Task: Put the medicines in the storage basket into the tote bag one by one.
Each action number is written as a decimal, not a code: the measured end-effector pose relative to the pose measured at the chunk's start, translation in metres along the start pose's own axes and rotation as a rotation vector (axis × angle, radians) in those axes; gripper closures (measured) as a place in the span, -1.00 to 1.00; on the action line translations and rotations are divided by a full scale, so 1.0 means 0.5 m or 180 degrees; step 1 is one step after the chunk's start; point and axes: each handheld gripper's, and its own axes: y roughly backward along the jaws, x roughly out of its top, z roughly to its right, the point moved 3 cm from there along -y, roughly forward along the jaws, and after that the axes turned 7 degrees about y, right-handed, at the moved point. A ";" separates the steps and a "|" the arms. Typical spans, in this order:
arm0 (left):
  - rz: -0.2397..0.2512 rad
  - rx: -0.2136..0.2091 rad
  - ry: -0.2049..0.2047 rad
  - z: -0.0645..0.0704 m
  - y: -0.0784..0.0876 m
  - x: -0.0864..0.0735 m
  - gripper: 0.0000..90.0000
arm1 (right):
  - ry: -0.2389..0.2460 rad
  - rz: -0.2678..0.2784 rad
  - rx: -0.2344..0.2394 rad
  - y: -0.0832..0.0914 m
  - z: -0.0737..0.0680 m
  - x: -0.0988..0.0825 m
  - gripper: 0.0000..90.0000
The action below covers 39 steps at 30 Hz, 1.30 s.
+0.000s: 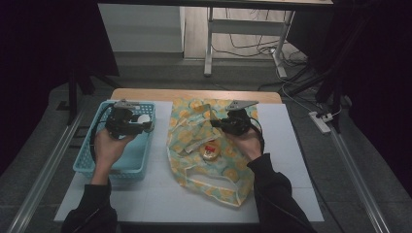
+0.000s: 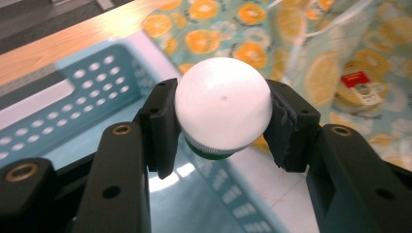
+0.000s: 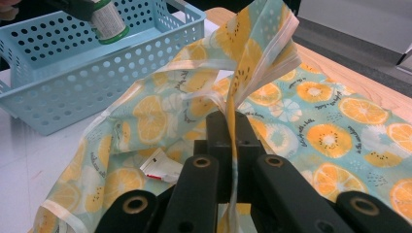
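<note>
I find the orange-print bag [image 1: 209,150] spread across the middle of the white mat [image 1: 291,160], with the blue basket [image 1: 90,165] just beside it on the left. My right gripper [image 1: 219,123] is pressed together on the bag's upper edge [image 3: 243,73], lifting it. My left gripper [image 1: 145,127] pinches the white-capped bottle [image 2: 222,104] by its cap, over the basket's far right corner. The bag mouth lies to the right of the bottle, and the left hand is nearer. The bottle is small, round-capped and white, with a green band below.
</note>
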 end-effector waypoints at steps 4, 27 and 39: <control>0.0009 -0.0124 -0.0089 0.028 -0.006 0.009 0.13 | -0.0006 0.0009 -0.0004 0.002 0.001 0.001 0.99; -0.0108 -0.0615 -0.0604 0.184 -0.083 0.038 0.13 | -0.0002 0.0015 -0.0027 0.003 0.002 0.002 0.99; -0.0188 -0.0741 -0.0708 0.236 -0.133 0.053 0.13 | -0.0010 0.0016 -0.0028 0.003 0.004 0.001 0.99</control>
